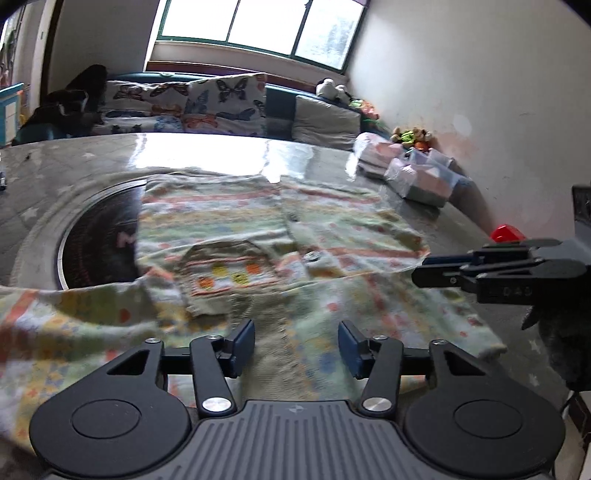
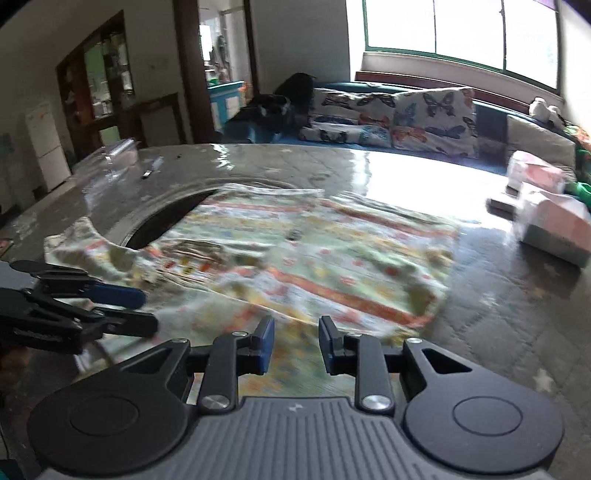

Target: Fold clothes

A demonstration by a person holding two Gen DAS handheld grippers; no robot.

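Lying flat on the glossy grey table point(image 1: 229, 151) is one patterned garment point(image 1: 236, 229), pastel with orange stripes, a buttoned front and one chest pocket point(image 1: 225, 269); its left part is covering one dark round inset point(image 1: 99, 236) in the tabletop. The left gripper point(image 1: 296, 347) is hovering over the garment's near hem, its two blue pads standing apart with cloth showing below the gap, and neither pad is visibly pressing on it. Just right of it and slightly ahead, the right gripper point(image 1: 419, 271) is reaching in sideways above the garment's right edge.

In the right wrist view the right gripper point(image 2: 296, 345) is sitting over the near hem with a narrower gap between its pads, cloth beneath but not pinched. The left gripper point(image 2: 147, 310) is entering from its left, low over a sleeve. Ahead and to the right, a few wrapped packages point(image 2: 550, 218) are resting on the table.

Only the left view is showing the red object point(image 1: 508, 233) and the plush toys point(image 1: 412, 138) by the wall; only the right view is showing the doorway point(image 2: 221, 66), the cabinet point(image 2: 99, 81) and the clear plastic item point(image 2: 118, 151) at the table's far left. Both are showing two butterfly cushions point(image 2: 432, 118) below the window point(image 2: 461, 33).
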